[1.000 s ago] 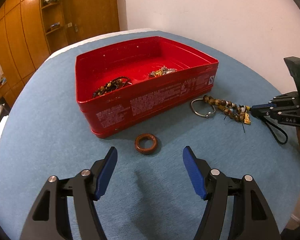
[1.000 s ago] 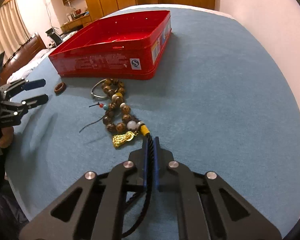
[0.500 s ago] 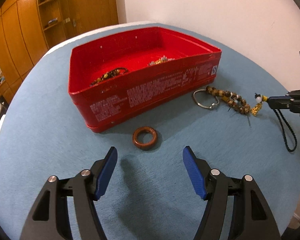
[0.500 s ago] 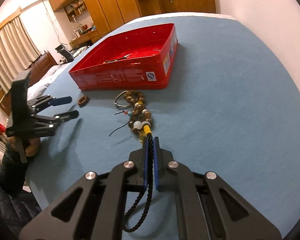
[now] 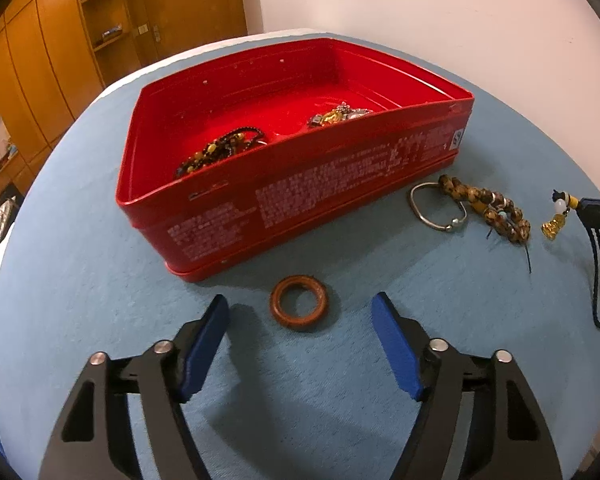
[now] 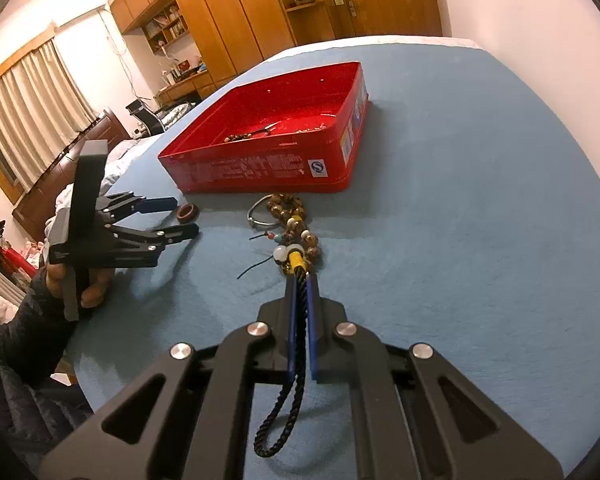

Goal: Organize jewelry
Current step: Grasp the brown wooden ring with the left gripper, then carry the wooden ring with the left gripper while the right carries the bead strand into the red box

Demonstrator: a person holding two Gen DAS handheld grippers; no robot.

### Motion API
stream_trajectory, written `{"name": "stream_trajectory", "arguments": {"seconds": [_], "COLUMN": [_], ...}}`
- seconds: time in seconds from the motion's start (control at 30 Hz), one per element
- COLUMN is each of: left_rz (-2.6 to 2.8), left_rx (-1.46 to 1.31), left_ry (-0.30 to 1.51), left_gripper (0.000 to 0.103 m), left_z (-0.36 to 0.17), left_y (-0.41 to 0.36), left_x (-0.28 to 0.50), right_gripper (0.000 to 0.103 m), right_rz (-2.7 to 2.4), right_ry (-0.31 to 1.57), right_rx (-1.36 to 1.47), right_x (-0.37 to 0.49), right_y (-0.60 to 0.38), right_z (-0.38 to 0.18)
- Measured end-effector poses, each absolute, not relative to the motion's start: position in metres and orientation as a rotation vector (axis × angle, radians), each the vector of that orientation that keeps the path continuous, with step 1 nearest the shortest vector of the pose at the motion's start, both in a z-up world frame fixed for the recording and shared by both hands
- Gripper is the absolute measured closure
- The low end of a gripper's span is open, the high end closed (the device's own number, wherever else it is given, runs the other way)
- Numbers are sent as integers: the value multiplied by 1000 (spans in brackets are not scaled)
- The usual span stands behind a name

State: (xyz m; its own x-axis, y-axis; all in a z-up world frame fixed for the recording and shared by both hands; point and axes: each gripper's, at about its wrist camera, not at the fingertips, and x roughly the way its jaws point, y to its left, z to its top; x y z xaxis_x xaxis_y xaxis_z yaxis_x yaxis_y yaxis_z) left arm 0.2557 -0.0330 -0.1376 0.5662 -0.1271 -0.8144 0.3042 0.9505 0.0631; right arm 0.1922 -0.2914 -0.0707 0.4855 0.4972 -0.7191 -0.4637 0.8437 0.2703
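Two heaps of jewelry lie inside the red tin (image 5: 300,200): a dark bead strand (image 5: 220,150) at the 9 o'clock side of its floor, and a gold and silver cluster (image 5: 340,114) at the 2 o'clock side. The tin stands open on the blue-covered bench (image 5: 80,280).

Left tongs (image 5: 300,320): spread wide, holding nothing. A brown ring (image 5: 299,303) lies flat on the bench between the blue fingertips, just ahead of them, clear of both pads and just beside the tin's near corner.

Right tongs (image 6: 300,280): pressed together, pinching a dark braided cord (image 6: 288,408). At 12 o'clock from the tips the cord joins a yellow bead (image 6: 295,258), a white bead, and a brown bead bracelet (image 6: 296,224). The bracelet lies on the bench beside a metal ring (image 6: 260,216), near the tin's side wall. The cord loop hangs free at 6 o'clock.
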Motion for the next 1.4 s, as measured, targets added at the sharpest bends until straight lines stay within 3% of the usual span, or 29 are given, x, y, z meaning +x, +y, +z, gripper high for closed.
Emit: {"name": "stream_trajectory", "arguments": {"seconds": [0.2, 0.7, 1.4], "left_rz": [-284, -295, -339], "left_rx": [197, 189, 170], "left_ry": [930, 902, 790], "left_gripper": [73, 74, 74], "left_z": [-135, -123, -55], "left_y": [-34, -30, -19], "left_x": [254, 243, 189], "right_gripper": [100, 100, 100], "right_rz": [594, 609, 654], "right_ry": [889, 880, 815], "right_rx": [38, 11, -44], "right_x": [192, 193, 196], "right_y": [-286, -272, -245], "right_z": [-70, -62, -26]}}
